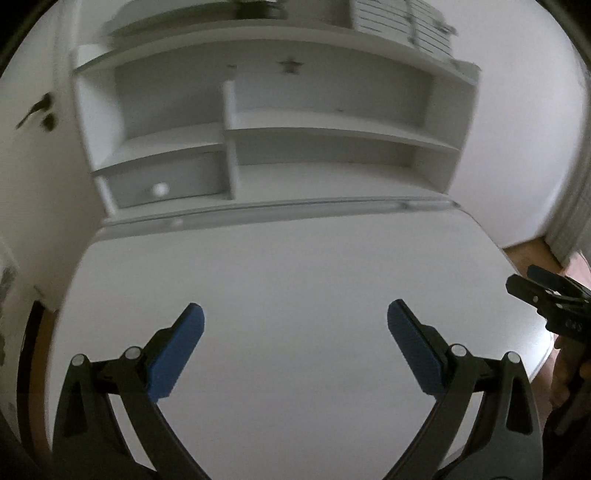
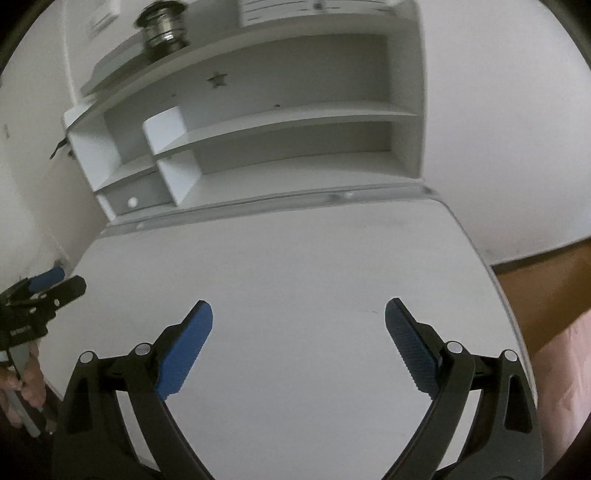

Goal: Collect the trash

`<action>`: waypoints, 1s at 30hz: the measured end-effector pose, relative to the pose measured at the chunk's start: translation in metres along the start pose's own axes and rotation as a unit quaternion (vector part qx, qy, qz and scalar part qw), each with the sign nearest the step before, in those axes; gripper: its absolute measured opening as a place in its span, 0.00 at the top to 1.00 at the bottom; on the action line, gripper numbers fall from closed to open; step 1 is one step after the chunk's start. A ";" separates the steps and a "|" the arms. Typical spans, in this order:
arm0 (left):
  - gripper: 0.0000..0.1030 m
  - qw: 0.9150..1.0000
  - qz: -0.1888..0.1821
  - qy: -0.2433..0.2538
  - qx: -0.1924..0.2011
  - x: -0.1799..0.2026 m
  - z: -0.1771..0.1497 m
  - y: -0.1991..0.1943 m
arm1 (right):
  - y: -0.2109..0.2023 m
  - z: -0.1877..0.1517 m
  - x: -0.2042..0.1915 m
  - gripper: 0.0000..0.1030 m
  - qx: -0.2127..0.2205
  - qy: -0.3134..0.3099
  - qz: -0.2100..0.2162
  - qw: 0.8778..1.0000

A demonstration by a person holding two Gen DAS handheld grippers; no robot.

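- Blue-padded fingers of the left gripper (image 1: 295, 325) fill the bottom of its own view, spread wide with nothing between them; it hangs over the near part of the white desk (image 1: 288, 266), probably held ready, not committed to a grasp.
- Right gripper (image 2: 298, 325) shows the same stance in its view: jaws wide apart, empty, above the desk's near half. The two tools sit side by side, each visible at the edge of the other's view, which suits a scanning posture with both free to reach.
- A hand (image 2: 26, 384) wraps the left tool's handle at the frame edge.
- No trash is visible anywhere on the desk top; the surface between and ahead of the grippers is bare.
- Behind the desk stands a white shelf unit (image 1: 332, 133) whose open compartments look empty. Its small drawer (image 1: 166, 184), with a round white knob, is closed.
- On top of the unit sits a stack of metal bowls or tins (image 2: 162, 29), blurred, so I cannot say whether it counts as rubbish.
- Judging from this, the trash lies outside both views, or the desk part is already done.
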State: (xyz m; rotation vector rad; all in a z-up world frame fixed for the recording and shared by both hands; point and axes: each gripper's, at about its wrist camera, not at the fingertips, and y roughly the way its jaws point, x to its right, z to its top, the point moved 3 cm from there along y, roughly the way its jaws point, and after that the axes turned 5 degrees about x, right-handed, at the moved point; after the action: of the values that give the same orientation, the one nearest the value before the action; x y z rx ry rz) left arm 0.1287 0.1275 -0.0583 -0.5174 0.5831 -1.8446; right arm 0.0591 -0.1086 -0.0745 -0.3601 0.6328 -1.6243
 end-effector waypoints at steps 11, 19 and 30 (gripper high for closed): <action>0.07 1.000 0.016 -0.017 -0.002 -0.023 -0.007 0.003 | 0.006 0.006 -0.023 0.11 0.010 -0.014 0.013 1.000; 0.07 1.000 0.011 -0.004 0.002 -0.014 -0.008 0.004 | 0.007 0.001 -0.021 0.11 0.002 -0.010 0.018 1.000; 0.07 1.000 0.006 -0.004 -0.005 -0.013 -0.011 0.010 | 0.006 0.000 -0.025 0.11 0.002 -0.013 0.022 1.000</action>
State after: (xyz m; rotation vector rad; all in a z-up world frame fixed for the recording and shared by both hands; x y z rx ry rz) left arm 0.1335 0.1382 -0.0735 -0.5270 0.5891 -1.8292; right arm 0.0678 -0.0842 -0.0753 -0.3613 0.6141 -1.5766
